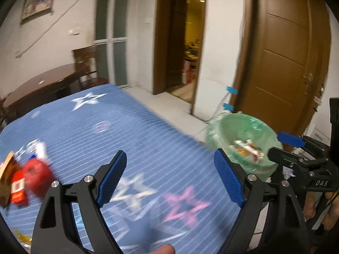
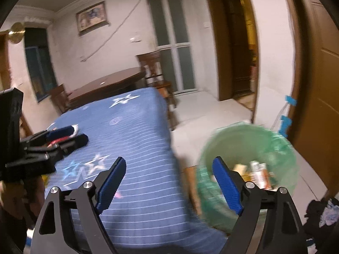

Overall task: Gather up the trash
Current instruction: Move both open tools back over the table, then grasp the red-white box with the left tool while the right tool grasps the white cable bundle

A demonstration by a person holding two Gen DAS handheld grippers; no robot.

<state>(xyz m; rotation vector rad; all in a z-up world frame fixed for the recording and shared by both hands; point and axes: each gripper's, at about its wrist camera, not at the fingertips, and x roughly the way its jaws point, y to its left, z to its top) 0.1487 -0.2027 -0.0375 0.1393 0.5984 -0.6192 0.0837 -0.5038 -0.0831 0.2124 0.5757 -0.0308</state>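
Observation:
A blue star-print cloth [image 1: 148,127] covers the table. A blurred heap of trash lies at its left edge: a red wrapper [image 1: 38,177], a red pack [image 1: 18,190] and a white wrapper [image 1: 37,148]. My left gripper [image 1: 169,154] is open over the cloth with nothing between its pads. Right of the table stands a bin lined with a green bag [image 1: 243,127] holding several packets [image 1: 249,148]. My right gripper [image 2: 169,160] is open and empty, its right pad in front of the bin's rim [image 2: 243,133]. The packets [image 2: 258,173] show inside the bin.
A dark wooden table [image 2: 106,84] and chair [image 2: 154,69] stand beyond the blue cloth. Brown doors [image 1: 290,48] and an open doorway [image 1: 182,38] line the right wall. Dark clothing [image 2: 322,211] lies on the floor by the bin. A yellow wrapper [image 1: 21,237] sits at the near left.

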